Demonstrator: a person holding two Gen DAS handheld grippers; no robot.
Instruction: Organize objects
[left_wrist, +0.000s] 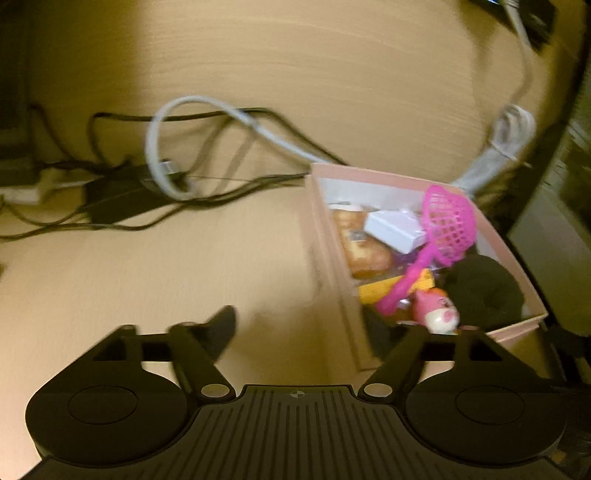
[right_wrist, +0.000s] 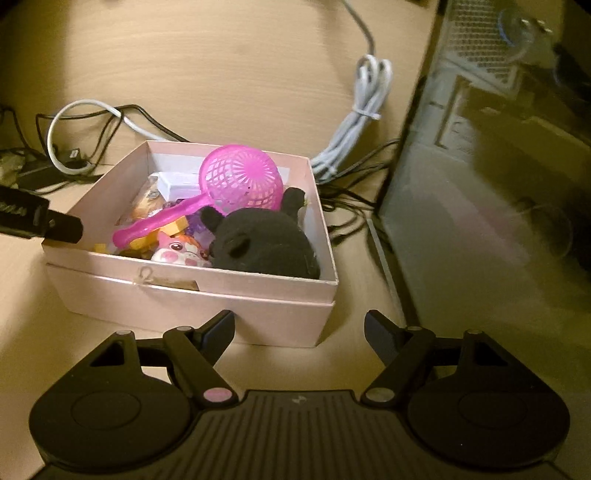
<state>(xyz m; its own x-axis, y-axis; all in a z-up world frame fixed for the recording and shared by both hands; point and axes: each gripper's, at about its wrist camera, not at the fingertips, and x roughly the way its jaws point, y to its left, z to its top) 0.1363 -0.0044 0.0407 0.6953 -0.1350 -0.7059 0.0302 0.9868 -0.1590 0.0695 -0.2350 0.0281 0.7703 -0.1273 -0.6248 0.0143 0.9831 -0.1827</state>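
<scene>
My left fingers (left_wrist: 221, 325) stand wide apart with nothing between them, and my left gripper (left_wrist: 303, 332) hovers over bare wooden desk (left_wrist: 147, 280). From this wrist the view is smeared. The pink cardboard box (left_wrist: 332, 258) sits to the right, its near corner just beside my right-hand finger. Inside I make out a magenta plastic strainer (left_wrist: 448, 221) lying across the pile, a white carton (left_wrist: 395, 229), a bread-like toy (left_wrist: 364, 251), a pink-and-white figurine (left_wrist: 437, 310) and a black plush (left_wrist: 484, 288). A grey cable loop (left_wrist: 162, 147) and black wires lie far left.

From the right wrist, my right gripper (right_wrist: 299, 328) is also spread, holding nothing, just in front of the box's near wall (right_wrist: 192, 295). The strainer (right_wrist: 240, 177) rests on top, handle (right_wrist: 159, 221) pointing near-left. The black plush (right_wrist: 262, 243) fills the near-right corner; the figurine (right_wrist: 181, 251) lies left of it. My other gripper's fingertip (right_wrist: 62, 227) shows at the box's left rim. A bundled grey cable (right_wrist: 358, 122) lies beyond, a dark computer case (right_wrist: 498, 147) to the right.

I judge the plush soft and light, best pinched at an ear. The strainer looks stiff but thin and slippery, so I would take the handle. The box would flex, so it needs a grip on both walls.
</scene>
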